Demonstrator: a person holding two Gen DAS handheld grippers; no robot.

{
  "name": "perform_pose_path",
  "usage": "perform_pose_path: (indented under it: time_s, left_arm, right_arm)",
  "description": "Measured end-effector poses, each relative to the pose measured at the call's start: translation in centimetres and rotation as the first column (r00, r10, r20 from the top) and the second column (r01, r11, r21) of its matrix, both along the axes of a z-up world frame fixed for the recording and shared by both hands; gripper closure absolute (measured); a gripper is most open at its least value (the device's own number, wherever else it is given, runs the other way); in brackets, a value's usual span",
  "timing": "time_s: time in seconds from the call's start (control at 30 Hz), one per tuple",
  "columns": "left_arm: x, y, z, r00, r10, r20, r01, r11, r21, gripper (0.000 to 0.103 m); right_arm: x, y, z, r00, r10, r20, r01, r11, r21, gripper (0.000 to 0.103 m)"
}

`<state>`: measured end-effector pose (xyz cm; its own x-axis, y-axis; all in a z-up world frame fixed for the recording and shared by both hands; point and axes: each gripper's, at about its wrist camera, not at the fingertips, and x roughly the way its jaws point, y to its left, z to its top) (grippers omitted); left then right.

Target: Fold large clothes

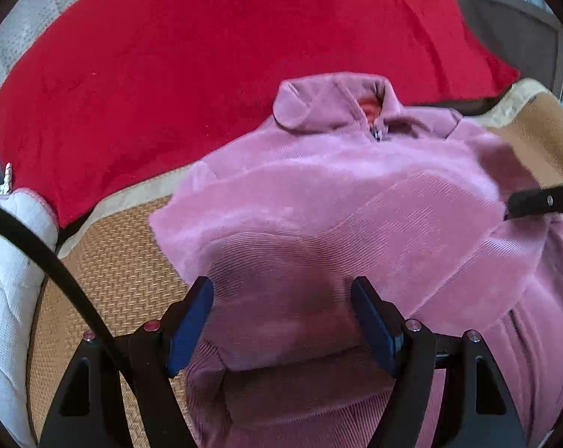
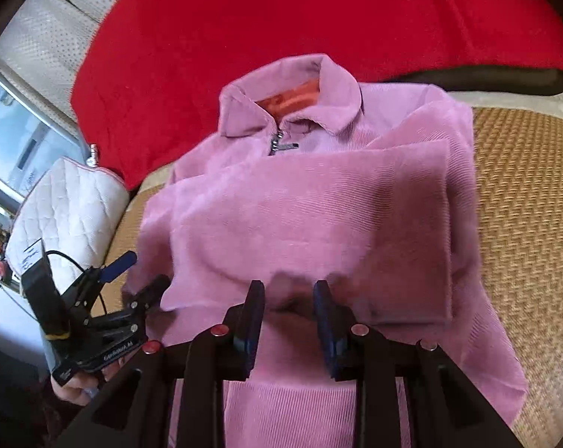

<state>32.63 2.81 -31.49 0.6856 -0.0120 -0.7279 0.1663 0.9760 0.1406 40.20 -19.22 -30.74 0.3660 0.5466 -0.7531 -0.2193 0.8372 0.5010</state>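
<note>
Two grippers over a pink corduroy jacket (image 1: 319,201) on a woven mat (image 2: 524,186), left gripper (image 1: 281,321) jaws wide apart above the near hem, right gripper (image 2: 289,313) jaws parted, fabric fold between them, red blanket (image 1: 207,56) beyond.

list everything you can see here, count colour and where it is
jacket: one, pink corduroy, zipped collar at the far end, partly folded on the mat
mat: one, tan woven, under the jacket
blanket: one, red, beyond the jacket
cushion: one, white quilted, left of the mat
window: one, far left in the right wrist view
left claw: one, black with blue pads, open over the jacket's near part
right claw: one, black with blue pads, open, fabric between the pads
</note>
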Motion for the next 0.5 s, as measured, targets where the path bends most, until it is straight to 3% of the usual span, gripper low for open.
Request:
perform_pose_path:
  time_s: [0.13, 0.27, 0.5]
  left_arm:
    - [-1.2, 0.9, 0.5, 1.000, -0.004, 0.009, 0.005, 0.999, -0.049, 0.026]
    - [-1.0, 0.7, -1.5, 0.998, -0.008, -0.065, 0.009, 1.000, 0.017, 0.026]
    - [-3.0, 2.7, 0.8, 1.000, 0.001, 0.015, -0.001, 1.000, -0.025, 0.026]
  right_arm:
    - [-1.6, -0.2, 0.0, 1.000, 0.022, 0.006, -0.022, 1.000, -0.003, 0.072]
    - [-1.6, 0.7, -2.0, 0.998, 0.040, -0.042, -0.042, 0.997, -0.069, 0.071]
    - [-2.9, -0.3, 0.9, 0.999, 0.042, 0.014, -0.042, 0.999, -0.021, 0.071]
